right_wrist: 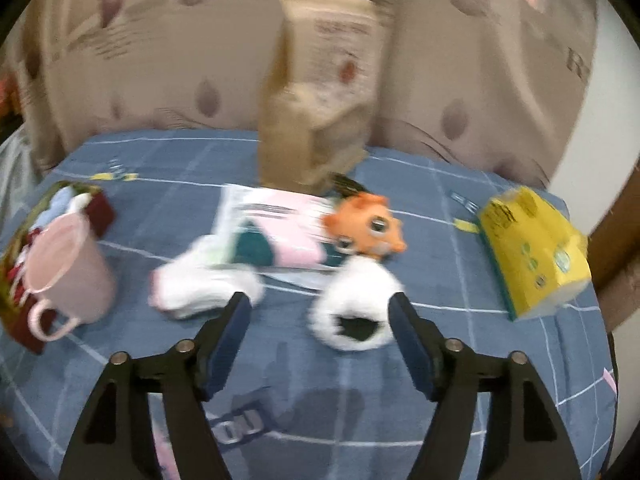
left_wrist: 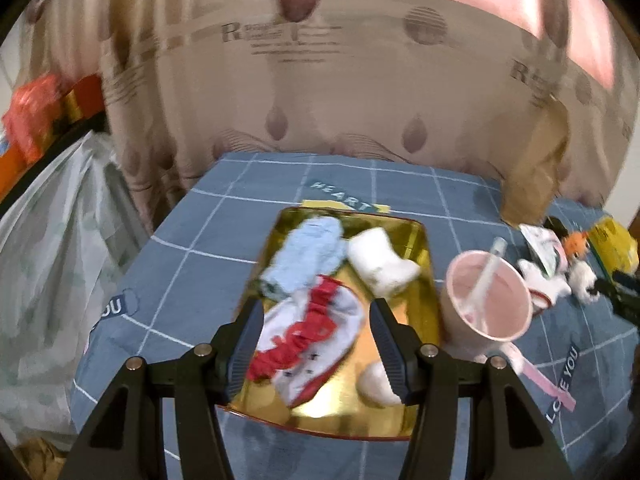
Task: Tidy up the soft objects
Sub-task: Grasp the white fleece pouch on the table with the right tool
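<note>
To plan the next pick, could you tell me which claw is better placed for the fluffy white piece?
Probably the right claw: open, empty, fluffy white piece just ahead; left claw hovers over the tray.

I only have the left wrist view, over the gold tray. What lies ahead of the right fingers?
Observer: A fluffy white plush with a black patch, on the blue bedcover.
Operator: Are the right fingers on it?
Observer: No. The right gripper is open, nothing between its fingers; the plush lies just ahead.
Operator: Anything else soft nearby?
Observer: An orange fish plush behind it, and a white sock to its left.
</note>
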The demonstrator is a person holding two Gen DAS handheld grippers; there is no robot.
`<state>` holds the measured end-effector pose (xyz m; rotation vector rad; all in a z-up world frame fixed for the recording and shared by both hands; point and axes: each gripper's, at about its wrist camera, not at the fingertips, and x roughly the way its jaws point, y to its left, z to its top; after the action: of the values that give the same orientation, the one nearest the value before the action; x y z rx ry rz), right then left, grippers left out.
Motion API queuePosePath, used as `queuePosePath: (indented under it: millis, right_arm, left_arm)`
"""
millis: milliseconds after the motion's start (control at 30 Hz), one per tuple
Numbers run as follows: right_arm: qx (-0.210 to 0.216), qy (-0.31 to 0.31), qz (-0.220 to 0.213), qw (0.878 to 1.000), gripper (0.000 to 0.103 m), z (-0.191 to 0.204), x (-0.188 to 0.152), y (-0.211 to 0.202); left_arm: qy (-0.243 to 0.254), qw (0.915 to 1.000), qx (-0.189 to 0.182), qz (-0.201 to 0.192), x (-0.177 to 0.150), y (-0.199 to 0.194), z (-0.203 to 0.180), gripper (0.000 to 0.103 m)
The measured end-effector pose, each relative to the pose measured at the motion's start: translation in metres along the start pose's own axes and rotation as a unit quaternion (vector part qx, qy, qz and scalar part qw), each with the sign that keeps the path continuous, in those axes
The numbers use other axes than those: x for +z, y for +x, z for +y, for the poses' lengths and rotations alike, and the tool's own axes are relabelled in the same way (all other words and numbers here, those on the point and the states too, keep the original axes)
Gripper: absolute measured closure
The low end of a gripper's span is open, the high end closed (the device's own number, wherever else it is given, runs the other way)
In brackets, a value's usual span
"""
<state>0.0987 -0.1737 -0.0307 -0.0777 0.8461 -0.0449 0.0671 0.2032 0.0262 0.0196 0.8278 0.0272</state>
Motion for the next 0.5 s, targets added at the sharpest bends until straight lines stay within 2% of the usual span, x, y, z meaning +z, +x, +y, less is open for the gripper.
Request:
queuePosePath:
  millis: [133, 267, 433, 500]
  right_arm:
    - [-0.013, 0.011, 0.011, 1.0, 0.028, -0.018, -0.002, 0.022]
    - [-0.014, 0.02, 0.02, 1.0, 0.028, -0.024, 0.0, 0.043]
    - [-0.017, 0.026, 0.031, 0.999, 0.028, -0.025, 0.001, 0.064]
    - [-0.014, 0.029, 0.034, 0.999, 0.032, -0.027, -0.001, 0.068]
  left_arm:
    - [0.027, 0.9995, -0.017, -0.003, -0.001, -0.006, -0.025, 0.047]
    - [0.041, 0.9978, -0.051, -0.005, 0.0, -0.014, -0.053, 0.047]
    - [0.088, 0.9929, -0.08, -0.001, 0.007, -0.013, -0.104, 0.046]
    - [0.108, 0.9898, -0.092, 0.001, 0.008, -0.011, -0.125, 0.046]
